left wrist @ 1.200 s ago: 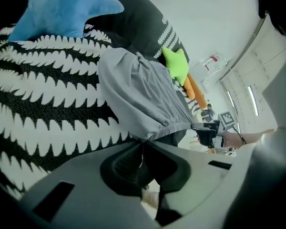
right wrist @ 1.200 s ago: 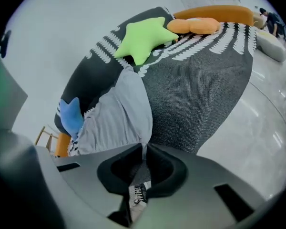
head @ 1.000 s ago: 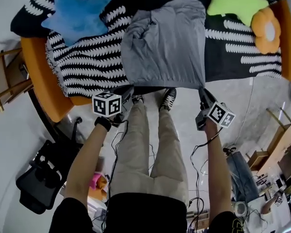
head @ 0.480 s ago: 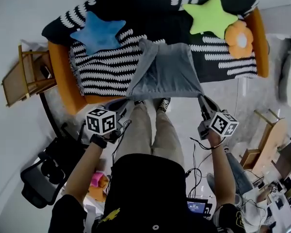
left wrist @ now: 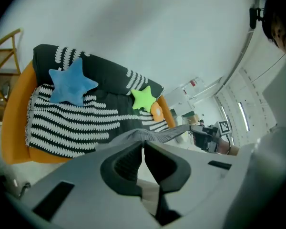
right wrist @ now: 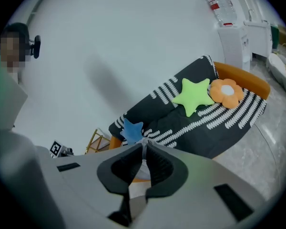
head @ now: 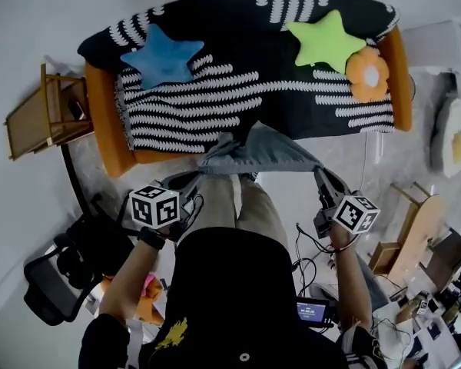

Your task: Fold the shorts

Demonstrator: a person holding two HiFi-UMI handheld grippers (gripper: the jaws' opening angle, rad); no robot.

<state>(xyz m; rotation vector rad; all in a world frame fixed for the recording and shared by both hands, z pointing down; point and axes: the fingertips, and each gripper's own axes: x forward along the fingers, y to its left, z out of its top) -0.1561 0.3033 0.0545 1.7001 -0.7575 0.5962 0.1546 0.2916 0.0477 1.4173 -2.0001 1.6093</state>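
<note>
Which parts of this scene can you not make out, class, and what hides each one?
Head view: the shorts hang almost edge-on, so their leg openings do not show.
Left gripper view: the left gripper hides, with its own body, the cloth below the held edge.
Right gripper view: only a sliver of cloth shows at the jaws of the right gripper; its body hides the rest.

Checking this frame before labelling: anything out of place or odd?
Nothing spilled or damaged. One thing to note: the shorts are off the sofa, stretched in the air between the left gripper and right gripper, each shut on an edge. The blue star cushion, green star cushion and flower cushion lie on the sofa.
</note>
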